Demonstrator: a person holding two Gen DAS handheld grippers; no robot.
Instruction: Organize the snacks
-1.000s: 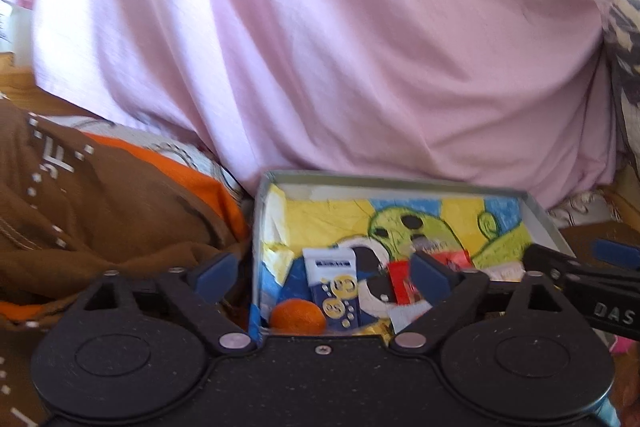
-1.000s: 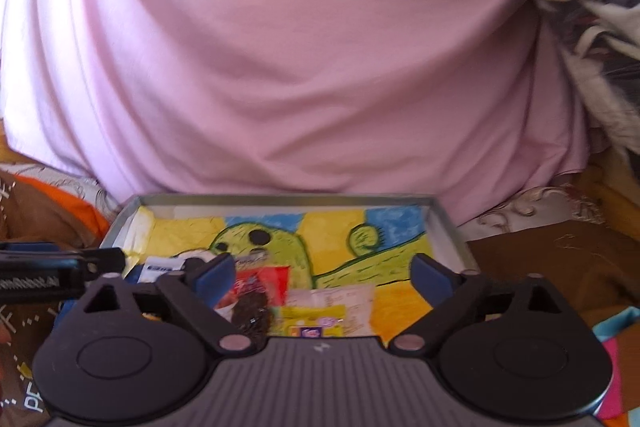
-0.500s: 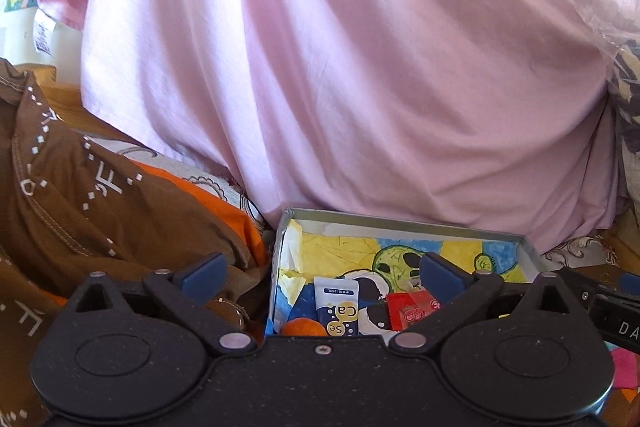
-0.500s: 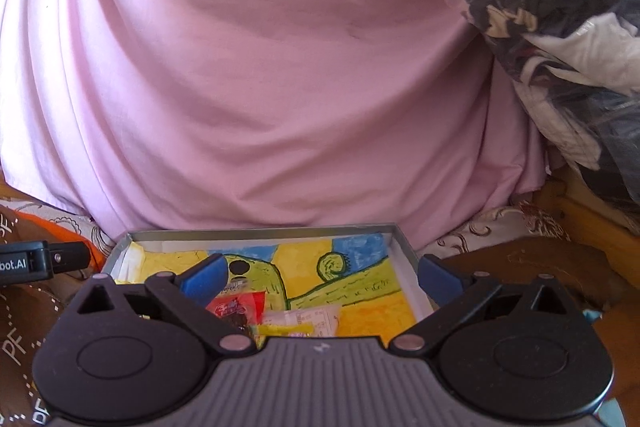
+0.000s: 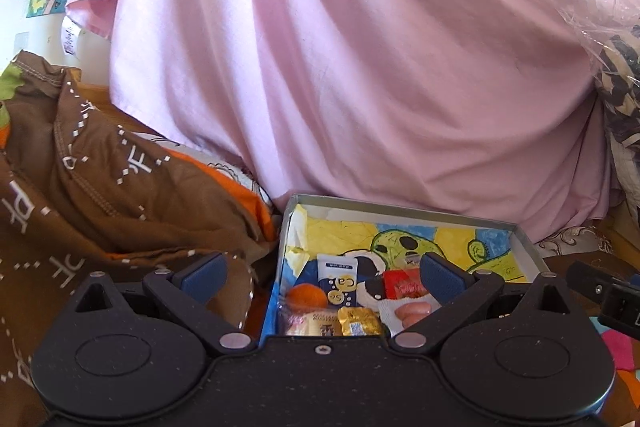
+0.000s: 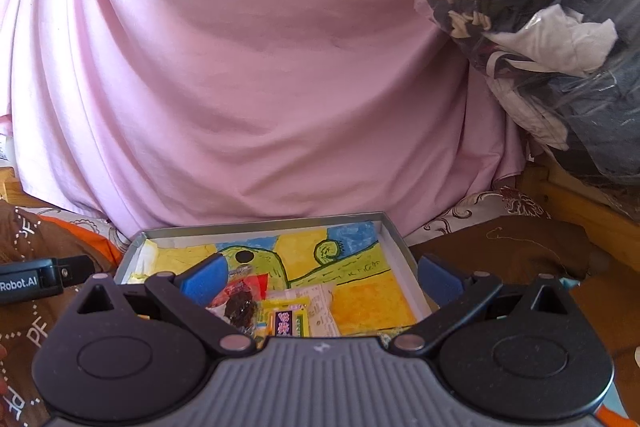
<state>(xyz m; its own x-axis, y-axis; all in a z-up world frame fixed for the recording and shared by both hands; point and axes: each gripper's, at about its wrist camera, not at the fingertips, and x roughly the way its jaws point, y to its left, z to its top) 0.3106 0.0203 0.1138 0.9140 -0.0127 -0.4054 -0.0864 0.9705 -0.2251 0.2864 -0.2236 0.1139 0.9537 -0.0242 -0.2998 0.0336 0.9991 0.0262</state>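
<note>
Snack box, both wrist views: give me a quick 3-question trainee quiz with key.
1. True or false: the left claw is shut on the white tube.
2. Multiple choice: in the left wrist view, where does the orange round snack lie in the box? A) far right corner B) near the left wall, beside the white tube C) outside the box on the brown cloth
3. Fill in: behind the box hangs a large ____ cloth.

Key:
1. False; both the left claw and the right claw stand open and empty.
2. B
3. pink
</note>
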